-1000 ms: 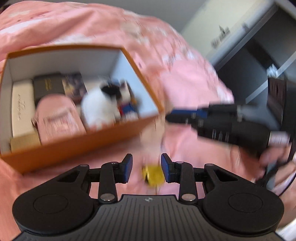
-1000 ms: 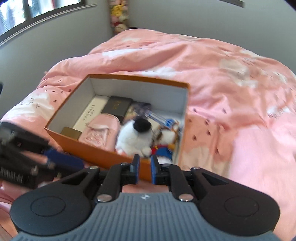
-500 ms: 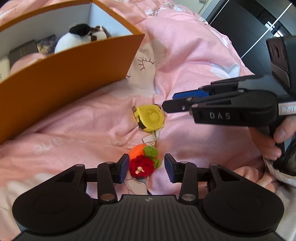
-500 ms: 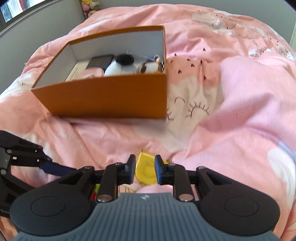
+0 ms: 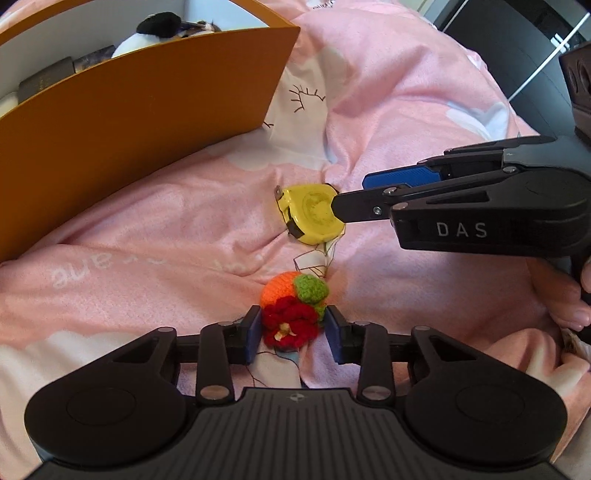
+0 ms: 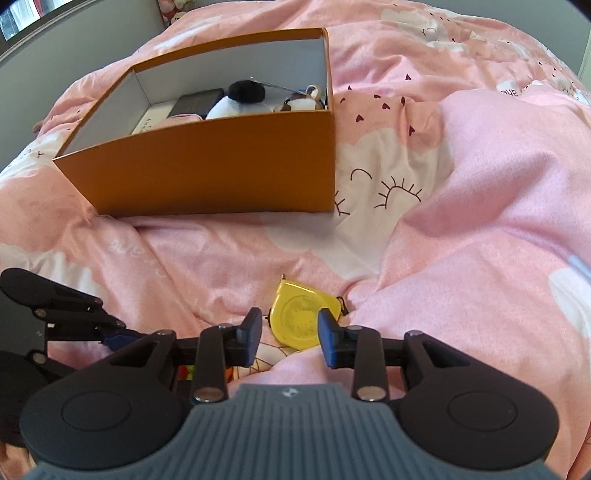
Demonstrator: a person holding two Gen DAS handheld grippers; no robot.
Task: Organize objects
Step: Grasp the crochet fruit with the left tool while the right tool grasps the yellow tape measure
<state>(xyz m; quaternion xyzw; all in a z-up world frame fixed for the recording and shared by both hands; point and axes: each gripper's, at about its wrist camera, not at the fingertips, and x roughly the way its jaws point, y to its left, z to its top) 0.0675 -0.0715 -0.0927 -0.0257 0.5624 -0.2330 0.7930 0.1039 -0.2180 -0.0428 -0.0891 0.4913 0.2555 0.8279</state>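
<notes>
While right tongs straddle tape measure, box perhaps nearby.

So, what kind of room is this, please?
Most likely a bedroom. The orange box and the yellow tape measure lie on a rumpled pink duvet with a cartoon print, and plush toys sit against the far wall.

Left gripper: low, level, jaws parted, blue pads apart. Right gripper: low, pointing forward, jaws parted wide; in the left wrist view it reaches in from the right, fingers stacked, held by a bare hand
</notes>
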